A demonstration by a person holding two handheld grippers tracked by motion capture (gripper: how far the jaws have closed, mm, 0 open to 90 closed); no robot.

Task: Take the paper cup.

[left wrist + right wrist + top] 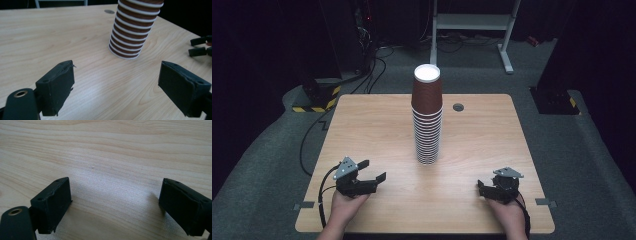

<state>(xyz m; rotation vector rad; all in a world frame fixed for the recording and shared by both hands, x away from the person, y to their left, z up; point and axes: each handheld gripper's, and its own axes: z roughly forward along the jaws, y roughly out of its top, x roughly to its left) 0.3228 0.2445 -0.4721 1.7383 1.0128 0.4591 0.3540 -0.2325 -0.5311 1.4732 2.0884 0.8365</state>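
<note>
A tall stack of brown paper cups (428, 120) with white rims stands upright in the middle of the wooden table (362, 125); its lower part rises ahead in the left gripper view as the cup stack (135, 30). My left gripper (373, 169) is held a little above the table's front left, well short of the stack. Its jaws stand open around bare wood, left gripper (116, 72). My right gripper (483, 189) rests low at the front right, right gripper (115, 187), open with nothing between its jaws. Its black fingers (200, 46) appear at the right edge of the left gripper view.
A small round grey grommet (458, 107) sits in the tabletop behind and right of the stack, also seen as the grommet (109, 11). Beyond the table lie grey carpet, cables and a white frame (472, 22). A person's hands hold both grippers at the near edge.
</note>
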